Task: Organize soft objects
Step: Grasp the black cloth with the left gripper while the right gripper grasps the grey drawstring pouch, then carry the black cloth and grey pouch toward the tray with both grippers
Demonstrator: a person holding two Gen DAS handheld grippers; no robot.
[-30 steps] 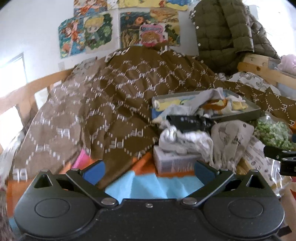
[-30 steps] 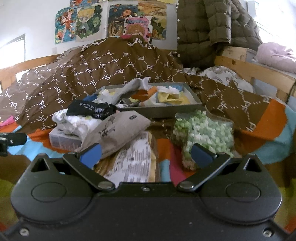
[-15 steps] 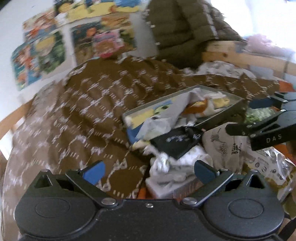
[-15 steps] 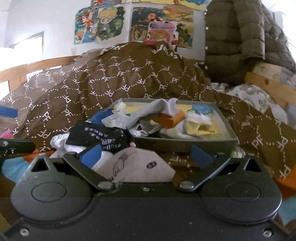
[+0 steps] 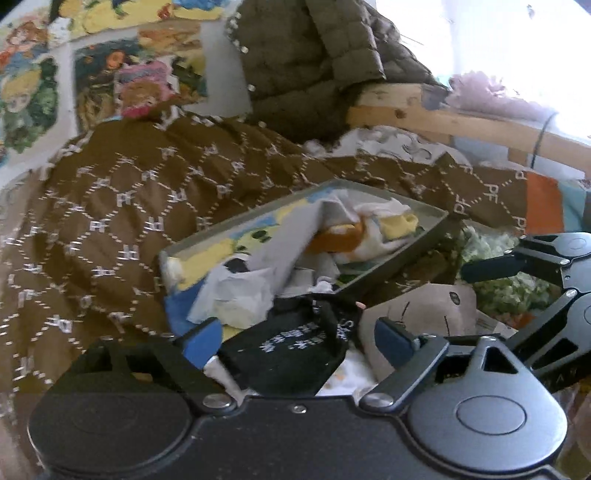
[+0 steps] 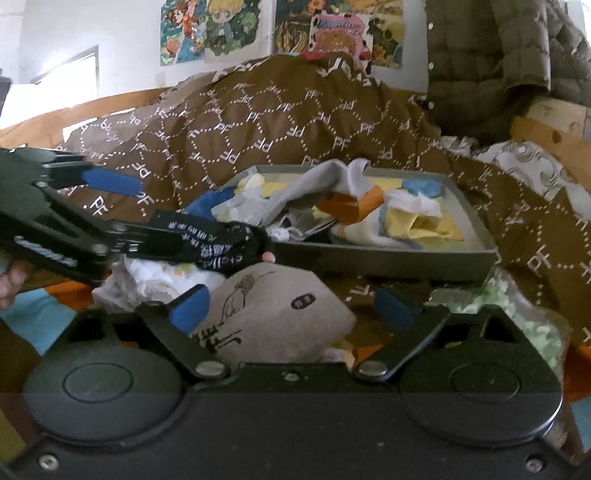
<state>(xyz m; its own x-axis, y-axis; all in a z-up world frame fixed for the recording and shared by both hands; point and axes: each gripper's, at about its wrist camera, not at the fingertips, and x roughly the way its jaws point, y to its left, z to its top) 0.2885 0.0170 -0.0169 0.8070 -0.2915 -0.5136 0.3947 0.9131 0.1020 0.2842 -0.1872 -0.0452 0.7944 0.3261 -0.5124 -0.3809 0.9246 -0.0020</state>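
Brown quilted bedding [image 6: 280,122] printed with white dotted hexagons and letter pairs is heaped over a bed with a pale wooden frame [image 5: 443,118], and below it shows a sheet in orange and light-blue blocks [image 6: 33,314]. On the wall behind hang several bright cartoon posters [image 6: 218,29], and an olive puffer jacket [image 5: 314,62] with stitched channels and snap studs slumps against the headboard. One shallow grey rectangular tray [image 6: 388,258] sits on the bedding, crammed with crumpled soft pieces in grey, yellow, orange, white and blue. In front of the tray lies a black sock [image 5: 295,350] with white printed characters, draped over a rumpled white cloth [image 6: 147,277]. Just beside it is a smooth beige pouch [image 6: 273,317] with dark ink drawings, and to the right a clear bag of pale green pellets [image 5: 491,266]. The left gripper [image 5: 299,336] points downward at the pile, its two blue-padded fingers [image 5: 203,341] straddling the black sock; the jaws are closing, with the sock between them, but the pads do not yet press on it. The right gripper [image 6: 291,306] also tilts downward, its jaws closing with the beige pouch between them, and the pads stand off its sides. In the right wrist view the left gripper reaches in from the left edge, and a fingertip of the person's hand [image 6: 11,284] shows beneath it.
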